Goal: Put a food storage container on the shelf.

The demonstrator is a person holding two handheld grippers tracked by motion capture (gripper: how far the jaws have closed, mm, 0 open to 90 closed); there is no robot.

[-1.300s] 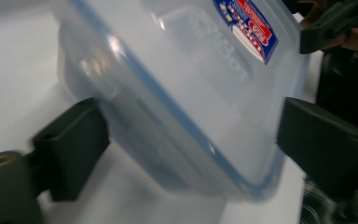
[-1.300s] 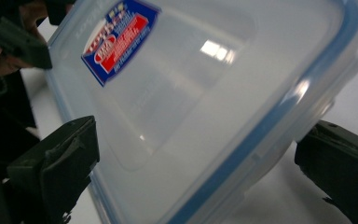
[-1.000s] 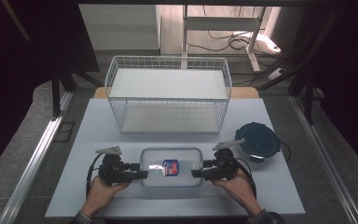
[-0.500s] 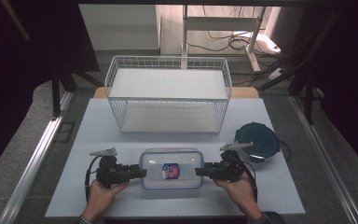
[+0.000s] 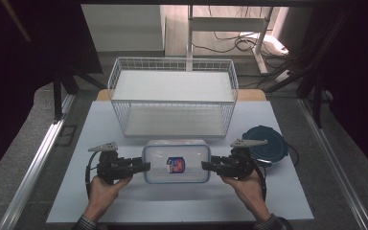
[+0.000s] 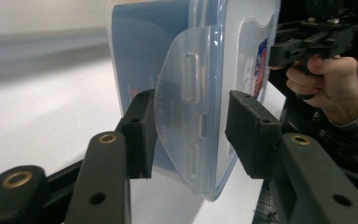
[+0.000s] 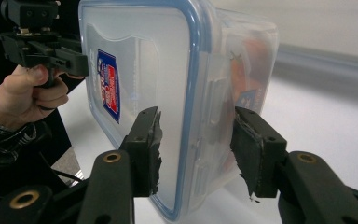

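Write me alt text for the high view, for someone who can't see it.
A person's two hands hold a left gripper and a right gripper at the two short ends of a clear lidded container on a white table, jaws open. Behind it stands a white wire basket; a dark blue round lid lies to the right.

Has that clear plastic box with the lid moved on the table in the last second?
No. In the high view the clear box sits at the same spot, just in front of the wire basket, as a second ago.
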